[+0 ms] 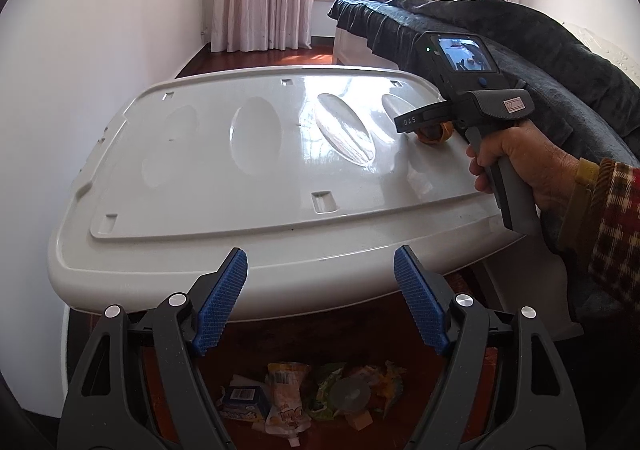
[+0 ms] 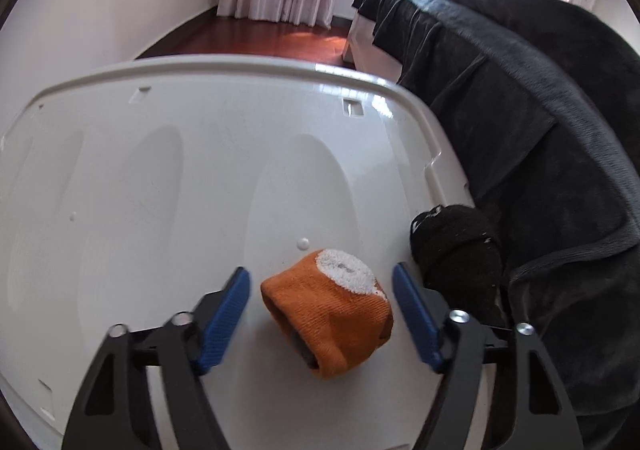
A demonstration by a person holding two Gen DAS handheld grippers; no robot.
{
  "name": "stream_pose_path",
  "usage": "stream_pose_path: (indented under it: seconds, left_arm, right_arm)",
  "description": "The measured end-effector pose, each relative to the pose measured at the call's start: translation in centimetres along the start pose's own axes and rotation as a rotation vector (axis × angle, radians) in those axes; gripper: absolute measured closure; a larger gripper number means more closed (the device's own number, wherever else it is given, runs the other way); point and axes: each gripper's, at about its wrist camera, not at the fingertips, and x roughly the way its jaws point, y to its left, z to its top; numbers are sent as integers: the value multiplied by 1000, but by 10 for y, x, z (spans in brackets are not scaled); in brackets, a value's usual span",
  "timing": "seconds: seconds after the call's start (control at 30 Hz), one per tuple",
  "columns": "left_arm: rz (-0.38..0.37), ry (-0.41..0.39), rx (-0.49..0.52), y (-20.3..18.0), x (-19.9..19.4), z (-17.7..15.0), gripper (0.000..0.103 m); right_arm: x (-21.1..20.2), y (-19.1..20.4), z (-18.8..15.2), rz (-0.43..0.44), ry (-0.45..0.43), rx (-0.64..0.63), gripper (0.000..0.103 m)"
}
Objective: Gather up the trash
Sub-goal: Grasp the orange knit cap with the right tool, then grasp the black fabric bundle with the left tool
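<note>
Both grippers are spread apart: my right gripper (image 2: 321, 314) straddles the orange sock (image 2: 328, 314) on the white lid (image 2: 160, 189); my left gripper (image 1: 320, 298) hangs above floor wrappers (image 1: 304, 394).

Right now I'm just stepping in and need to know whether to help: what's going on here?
A person holds a gripper in each hand over a white lid. The right gripper has its jaws open on either side of an orange sock lying on the lid, not yet gripping it; a black sock lies just beside it. The left gripper hangs open and empty at the lid's near edge. Wrappers lie on the floor below.
</note>
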Motion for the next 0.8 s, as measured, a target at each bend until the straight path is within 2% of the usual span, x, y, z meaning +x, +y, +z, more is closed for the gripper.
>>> stream_pose_path:
  seconds: [0.03, 0.07, 0.17, 0.27, 0.5, 0.67, 0.8]
  left_arm:
    - [-1, 1, -2, 0, 1, 0, 29]
    - [-2, 3, -3, 1, 3, 2, 29]
    - [-4, 8, -3, 0, 4, 2, 29]
    - [1, 9, 1, 0, 4, 4, 29]
    - [-2, 11, 18, -15, 11, 21, 29]
    - [-12, -9, 48, -45, 27, 54, 29]
    - [-34, -47, 66, -74, 47, 87, 29]
  right_arm:
    - [-1, -1, -1, 2, -7, 9, 50]
    - [0, -2, -2, 9, -6, 9, 60]
    - [-10, -1, -7, 24, -33, 7, 70]
    - [-28, -2, -12, 77, -61, 32, 71]
    - [-104, -20, -14, 92, -186, 23, 70]
    - [-174, -58, -23, 47, -284, 81, 70]
    - [-212, -93, -33, -44, -349, 122, 70]
